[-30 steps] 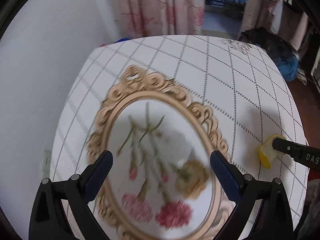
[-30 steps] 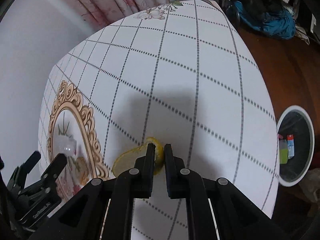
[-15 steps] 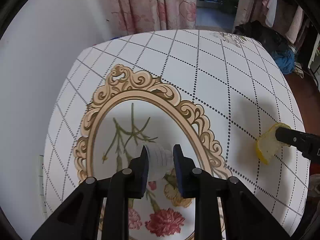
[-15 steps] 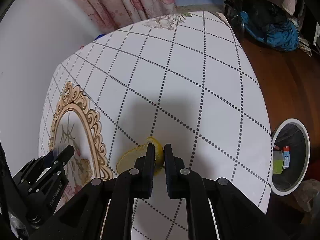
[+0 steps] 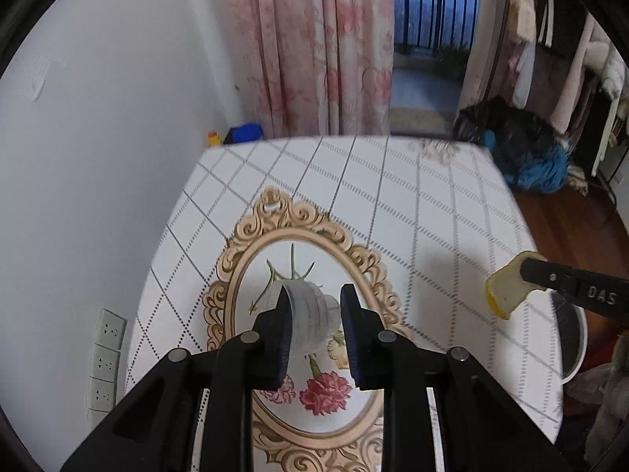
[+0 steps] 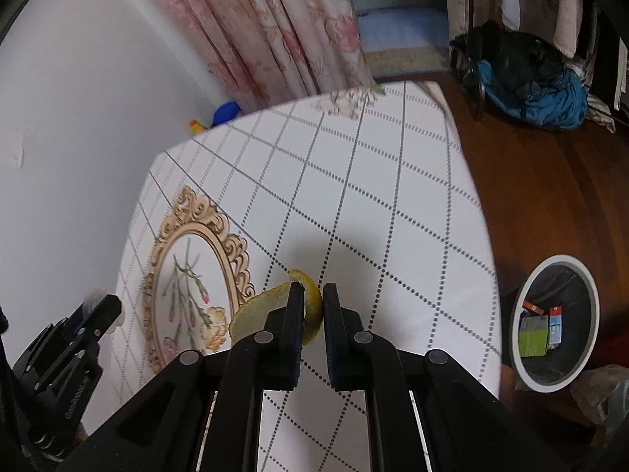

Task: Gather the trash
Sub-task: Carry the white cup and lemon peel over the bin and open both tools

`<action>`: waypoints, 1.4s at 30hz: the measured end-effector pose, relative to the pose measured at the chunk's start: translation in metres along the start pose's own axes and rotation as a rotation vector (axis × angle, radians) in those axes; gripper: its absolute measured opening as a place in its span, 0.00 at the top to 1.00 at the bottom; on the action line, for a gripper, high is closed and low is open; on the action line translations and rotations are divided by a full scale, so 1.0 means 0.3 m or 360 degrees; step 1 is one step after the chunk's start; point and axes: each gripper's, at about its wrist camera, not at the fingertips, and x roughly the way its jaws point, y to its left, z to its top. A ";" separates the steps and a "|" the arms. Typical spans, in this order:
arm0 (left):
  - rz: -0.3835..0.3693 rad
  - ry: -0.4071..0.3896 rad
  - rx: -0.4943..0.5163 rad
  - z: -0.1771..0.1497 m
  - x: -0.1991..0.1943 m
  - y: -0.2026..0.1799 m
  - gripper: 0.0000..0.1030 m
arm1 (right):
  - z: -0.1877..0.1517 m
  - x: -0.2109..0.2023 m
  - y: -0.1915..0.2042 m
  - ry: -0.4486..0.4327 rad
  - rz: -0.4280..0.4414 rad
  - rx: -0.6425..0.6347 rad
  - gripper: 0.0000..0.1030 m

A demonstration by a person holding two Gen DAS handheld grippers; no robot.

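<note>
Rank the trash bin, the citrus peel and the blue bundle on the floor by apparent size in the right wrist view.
1. Blue bundle and trash bin: alike, unranked.
2. Citrus peel, smallest though nearest the camera.

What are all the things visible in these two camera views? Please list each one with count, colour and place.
Crumpled clear plastic cup: one, translucent white, between the left gripper's fingers.
Yellow citrus peel: one, yellow, between the right gripper's fingers.
White checked tablecloth: one, white with grey lines, printed gold oval frame with flowers, covers the table.
Round white-rimmed trash bin: one, black liner, on the wooden floor right of the table, cartons inside.
Pink floral curtain: one, behind the table.
Left gripper: black, shut on the cup.
Right gripper: black, shut on the peel.
</note>
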 end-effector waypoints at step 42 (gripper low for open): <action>-0.0713 0.0684 0.0587 -0.071 0.386 -1.468 0.70 | -0.343 0.045 -1.538 0.0407 -0.0506 0.0798 0.89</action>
